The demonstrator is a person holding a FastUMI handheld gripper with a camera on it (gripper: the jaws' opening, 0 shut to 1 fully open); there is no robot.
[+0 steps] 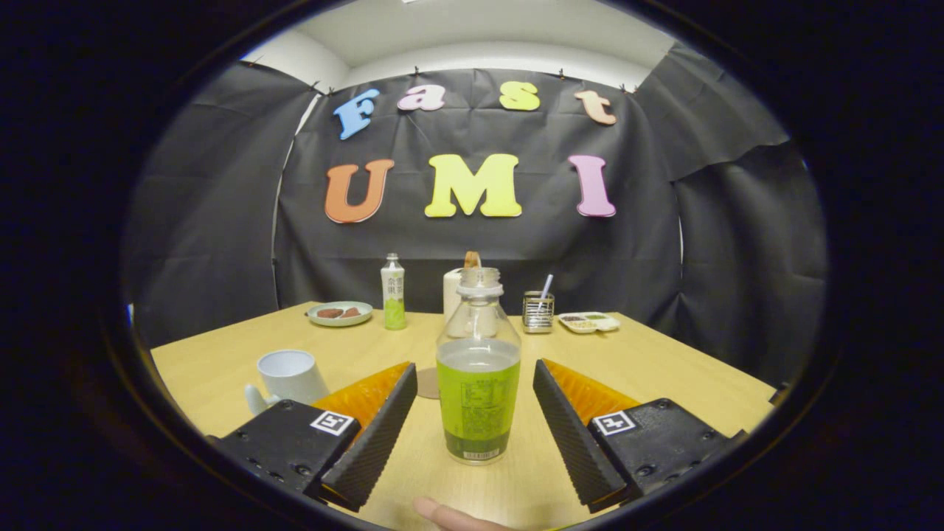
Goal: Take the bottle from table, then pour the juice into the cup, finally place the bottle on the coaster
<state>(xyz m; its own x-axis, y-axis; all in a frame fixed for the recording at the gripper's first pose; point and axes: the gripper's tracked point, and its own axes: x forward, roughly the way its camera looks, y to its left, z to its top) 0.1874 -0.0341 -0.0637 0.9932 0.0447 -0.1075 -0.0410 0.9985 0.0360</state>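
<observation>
Gripper [476,413] wide open, bottle [478,383] standing between its fingers, untouched.

Bright, even overhead light — sharp centre, fisheye bending at the edges.

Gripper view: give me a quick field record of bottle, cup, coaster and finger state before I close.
bottle: uncapped bottle, upright on the table, part full of green juice, between the fingers
gripper: gripper open, fingers either side of the bottle, gaps on both sides
cup: white cup, upright, beyond the left finger
coaster: round coaster, partly hidden behind the bottle
far end: small bottle, plate
</observation>
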